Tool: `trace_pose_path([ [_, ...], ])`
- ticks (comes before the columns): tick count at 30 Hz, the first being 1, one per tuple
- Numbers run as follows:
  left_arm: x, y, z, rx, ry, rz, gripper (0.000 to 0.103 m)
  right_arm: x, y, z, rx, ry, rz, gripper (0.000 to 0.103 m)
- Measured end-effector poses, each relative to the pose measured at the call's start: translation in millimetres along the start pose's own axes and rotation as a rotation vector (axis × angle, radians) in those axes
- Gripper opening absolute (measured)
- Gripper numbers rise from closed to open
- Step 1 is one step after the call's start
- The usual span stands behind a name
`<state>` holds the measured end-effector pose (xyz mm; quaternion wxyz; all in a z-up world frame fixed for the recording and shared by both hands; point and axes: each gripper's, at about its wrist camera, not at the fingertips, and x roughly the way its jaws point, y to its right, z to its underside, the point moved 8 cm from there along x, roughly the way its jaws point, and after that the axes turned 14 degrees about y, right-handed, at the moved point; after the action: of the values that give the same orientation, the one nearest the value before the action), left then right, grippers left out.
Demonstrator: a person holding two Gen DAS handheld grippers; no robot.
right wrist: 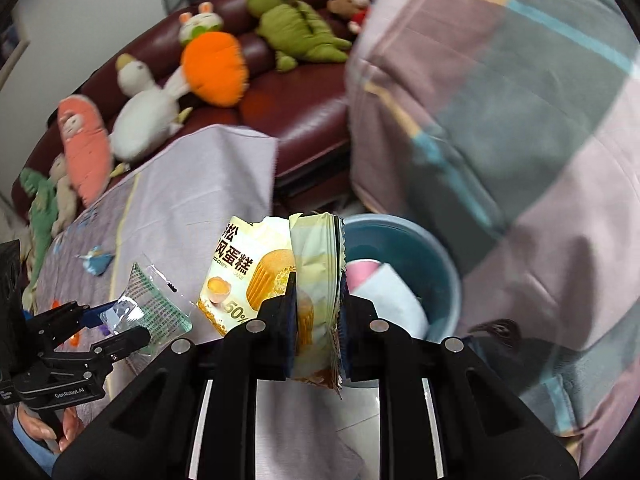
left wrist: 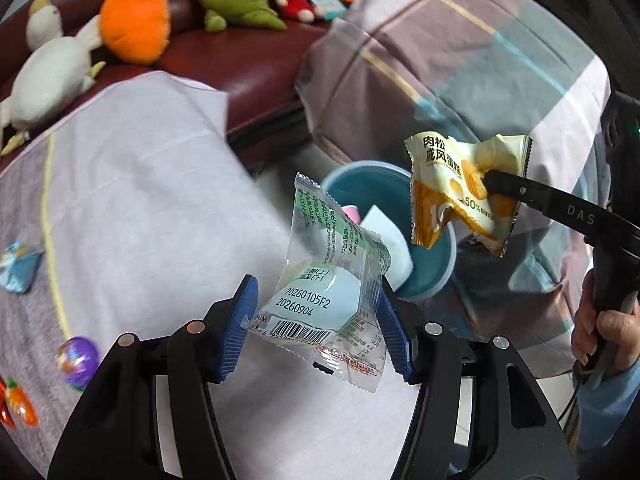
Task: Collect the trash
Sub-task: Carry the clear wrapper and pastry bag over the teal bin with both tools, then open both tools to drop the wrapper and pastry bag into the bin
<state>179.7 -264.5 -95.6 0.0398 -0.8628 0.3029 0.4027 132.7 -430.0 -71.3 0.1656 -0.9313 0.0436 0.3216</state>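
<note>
Both pieces of trash are looking feather-light, crinkly and limp, so they are likely to flutter or slip unless pinched across a flat fold or a crimped seam. The clear plastic snack wrapper with green print and a barcode [left wrist: 332, 280] is sitting low in the middle of the left wrist frame, its lower half lying between the blue ribbed pads [left wrist: 236, 324] of the left gripper [left wrist: 316, 320]; the pads are looking spread, and the right wrist view, at lower left, suggests a pinch on its edge, so I cannot tell whether it is truly clamped. The yellow-and-cream cake wrapper with Chinese lettering [right wrist: 316, 304] is sitting at the centre of the right wrist frame, folded on itself and squeezed tight by the right gripper [right wrist: 318, 316]. In the left wrist view it is hanging at right of centre, above the rim of the round blue plastic bin [left wrist: 440, 276], which is already holding white paper [left wrist: 390, 240] and something pink
</note>
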Motion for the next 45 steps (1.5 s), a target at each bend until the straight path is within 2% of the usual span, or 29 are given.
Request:
trace_pose_path([
  [9, 57, 50, 8, 0.049, -0.085, 0.044, 0.060, 6, 54, 1, 0.064, 0.011, 0.041, 0.017],
  [18, 99, 75, 21, 0.072, -0.167, 0.075, 0.060, 18, 77, 4, 0.088, -0.010, 0.061, 0.019],
  [19, 103, 76, 21, 0.071, -0.172, 0.076, 0.062, 19, 78, 3, 0.088, -0.011, 0.062, 0.019],
  [20, 107, 78, 21, 0.069, -0.178, 0.076, 0.068, 21, 80, 3, 0.090, -0.013, 0.063, 0.019],
  [25, 118, 75, 24, 0.071, -0.182, 0.044, 0.082, 26, 85, 4, 0.092, -0.021, 0.070, 0.020],
  [34, 119, 57, 26, 0.009, -0.197, 0.033, 0.085, 39, 78, 7, 0.075, -0.048, 0.063, 0.021],
  [45, 102, 37, 24, -0.021, -0.169, 0.001, 0.089, 56, 64, 14, 0.040, -0.092, 0.053, 0.022],
])
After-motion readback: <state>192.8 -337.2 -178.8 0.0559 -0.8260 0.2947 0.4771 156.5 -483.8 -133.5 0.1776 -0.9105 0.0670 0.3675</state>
